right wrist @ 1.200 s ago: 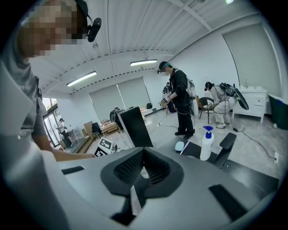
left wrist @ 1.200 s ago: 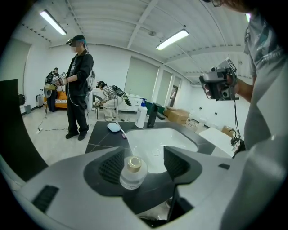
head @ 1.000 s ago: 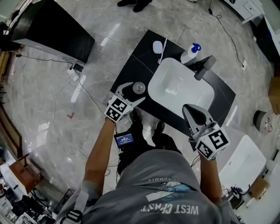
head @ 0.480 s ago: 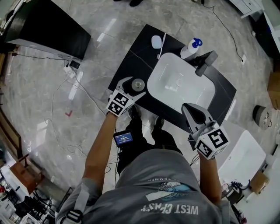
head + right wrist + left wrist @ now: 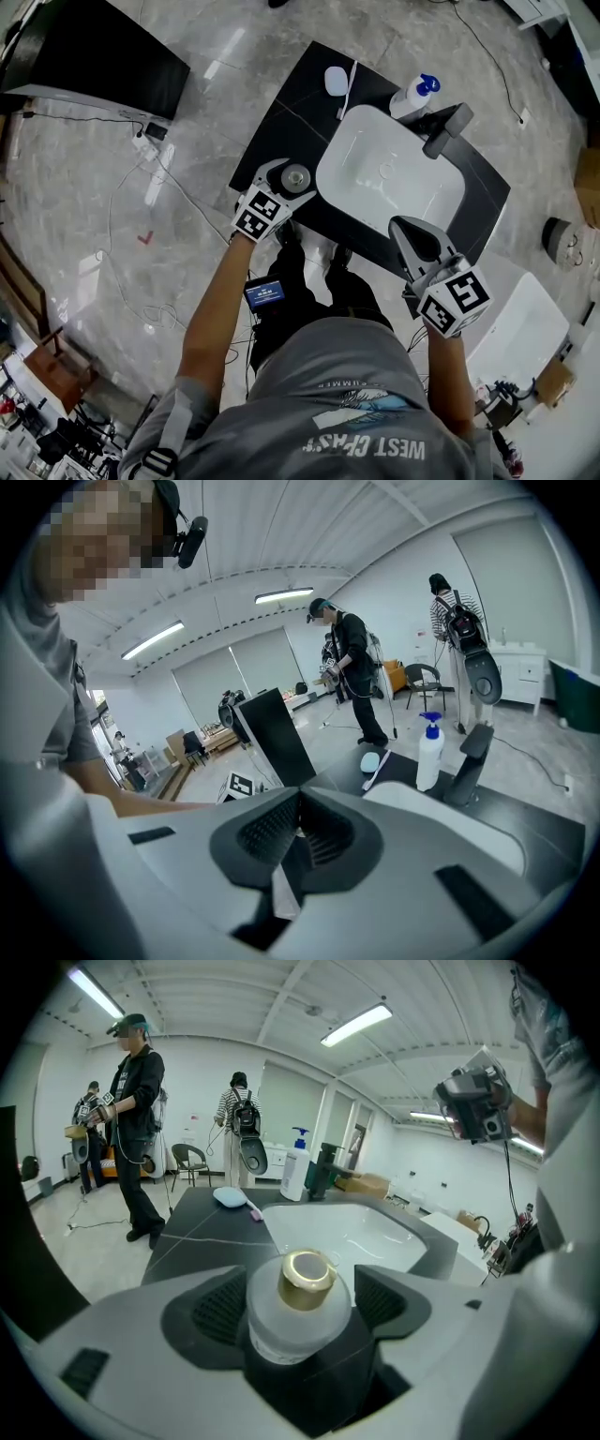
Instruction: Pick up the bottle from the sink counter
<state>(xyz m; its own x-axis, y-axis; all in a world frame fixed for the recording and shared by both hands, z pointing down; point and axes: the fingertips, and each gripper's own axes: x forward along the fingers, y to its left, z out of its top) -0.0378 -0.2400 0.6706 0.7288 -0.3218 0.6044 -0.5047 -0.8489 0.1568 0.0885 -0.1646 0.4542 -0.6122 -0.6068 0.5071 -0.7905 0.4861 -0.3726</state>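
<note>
A small frosted bottle (image 5: 296,176) with a gold cap (image 5: 307,1279) stands upright on the near left corner of the black sink counter (image 5: 281,122). My left gripper (image 5: 293,181) is open, and the bottle (image 5: 298,1321) stands between its two dark pads (image 5: 206,1309) with a narrow gap on the right side. My right gripper (image 5: 407,232) hovers over the counter's front edge near the basin's right end. Its jaws (image 5: 298,803) are shut with nothing in them.
A white basin (image 5: 389,183) fills the middle of the counter, with a dark faucet (image 5: 445,127) and a white pump bottle (image 5: 412,94) behind it. A toothbrush (image 5: 348,89) and a pale oval object (image 5: 335,80) lie at the far left. People stand on the floor beyond (image 5: 136,1129).
The left gripper has slid a little forward, so the bottle sits deeper between its jaws. The right gripper has hardly moved.
</note>
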